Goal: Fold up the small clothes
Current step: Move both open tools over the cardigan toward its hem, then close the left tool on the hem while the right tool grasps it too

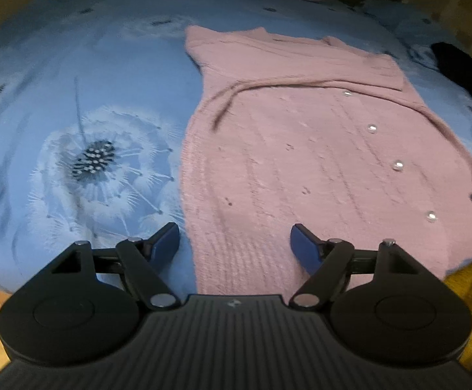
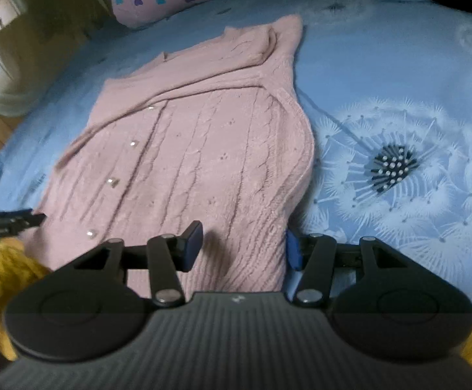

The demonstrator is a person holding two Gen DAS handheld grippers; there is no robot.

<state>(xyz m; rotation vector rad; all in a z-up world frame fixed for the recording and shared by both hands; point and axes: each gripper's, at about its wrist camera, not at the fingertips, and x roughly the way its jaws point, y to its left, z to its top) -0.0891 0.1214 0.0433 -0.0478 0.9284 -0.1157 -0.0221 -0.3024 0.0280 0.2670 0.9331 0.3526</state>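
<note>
Lying flat on the blue dandelion bedsheet (image 1: 73,81), the pink cable-knit cardigan (image 1: 300,149) shows pearly buttons and sleeves folded across. I see my left gripper (image 1: 234,247) released over its hem corner; my right gripper (image 2: 244,247) straddles the opposite corner, grasp uncertain.

We see a pink cardigan (image 2: 203,149) of soft, fuzzy cable knit, its small buttons (image 1: 398,165) glinting like glass at the right of the left wrist view. It lies on smooth, matt blue printed bedsheet (image 1: 73,97) cloth. Our left gripper (image 1: 234,247) is matt black ribbed plastic with shiny metal pivot pins.
</note>
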